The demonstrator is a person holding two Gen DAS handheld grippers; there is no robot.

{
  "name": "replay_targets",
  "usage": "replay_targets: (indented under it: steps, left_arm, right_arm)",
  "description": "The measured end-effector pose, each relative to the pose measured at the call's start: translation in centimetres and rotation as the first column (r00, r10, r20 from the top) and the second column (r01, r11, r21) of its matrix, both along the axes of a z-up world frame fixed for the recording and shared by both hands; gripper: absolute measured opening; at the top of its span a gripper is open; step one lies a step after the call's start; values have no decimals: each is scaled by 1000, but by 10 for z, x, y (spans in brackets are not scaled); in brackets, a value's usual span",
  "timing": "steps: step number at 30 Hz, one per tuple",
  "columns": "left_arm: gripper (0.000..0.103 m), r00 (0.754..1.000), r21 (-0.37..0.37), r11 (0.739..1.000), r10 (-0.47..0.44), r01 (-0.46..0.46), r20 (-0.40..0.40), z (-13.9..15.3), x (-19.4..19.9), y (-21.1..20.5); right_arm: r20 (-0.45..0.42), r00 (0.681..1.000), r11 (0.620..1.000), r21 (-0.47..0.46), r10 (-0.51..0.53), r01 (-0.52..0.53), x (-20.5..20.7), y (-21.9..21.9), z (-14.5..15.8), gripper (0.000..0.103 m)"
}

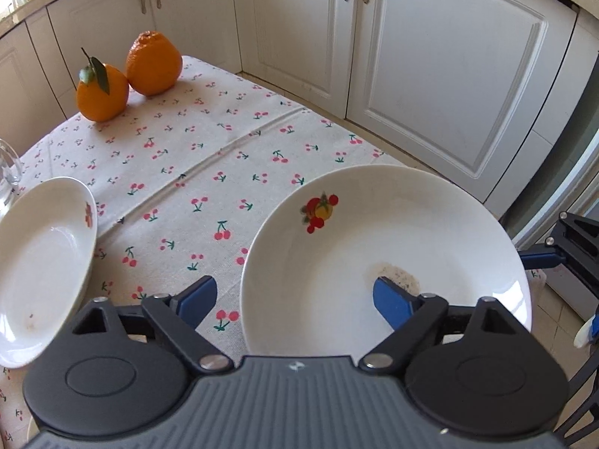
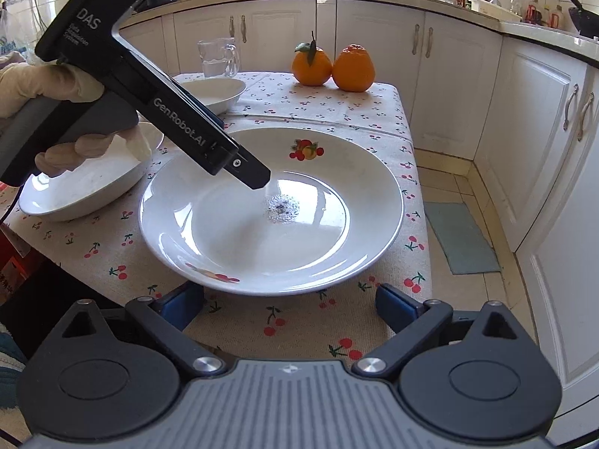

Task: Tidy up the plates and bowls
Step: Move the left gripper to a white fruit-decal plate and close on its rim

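Right gripper (fingers spread) tilts toward plate.

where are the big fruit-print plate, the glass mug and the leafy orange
big fruit-print plate (image 2: 239, 232), right wrist view, bare inner base
glass mug (image 2: 217, 58), right wrist view, clear body
leafy orange (image 2: 311, 65), right wrist view, peel below the leaf

White cabinets line the kitchen, pale floor tiles below, daylit.

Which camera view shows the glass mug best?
The right wrist view: the glass mug stands whole at the table's far edge, handle visible, behind the bowls. The left wrist view shows only a sliver of glass at its left border.
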State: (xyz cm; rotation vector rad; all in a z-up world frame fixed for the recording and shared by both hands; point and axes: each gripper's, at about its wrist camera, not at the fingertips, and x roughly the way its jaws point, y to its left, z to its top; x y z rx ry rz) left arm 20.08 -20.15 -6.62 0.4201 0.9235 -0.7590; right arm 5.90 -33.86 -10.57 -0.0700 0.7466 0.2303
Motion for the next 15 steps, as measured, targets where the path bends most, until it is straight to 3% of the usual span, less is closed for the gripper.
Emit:
replay_targets:
  steps: [5, 15]
  left_arm:
    - [70, 998, -22, 999, -29, 28, -48, 0, 5, -2]
    - [68, 997, -16, 998, -58, 58, -56, 3, 15, -6]
  right_arm:
    - [13, 997, 998, -1, 70, -70, 2, 1, 2, 90]
    - [18, 996, 996, 3, 89, -89, 3, 1, 3, 87]
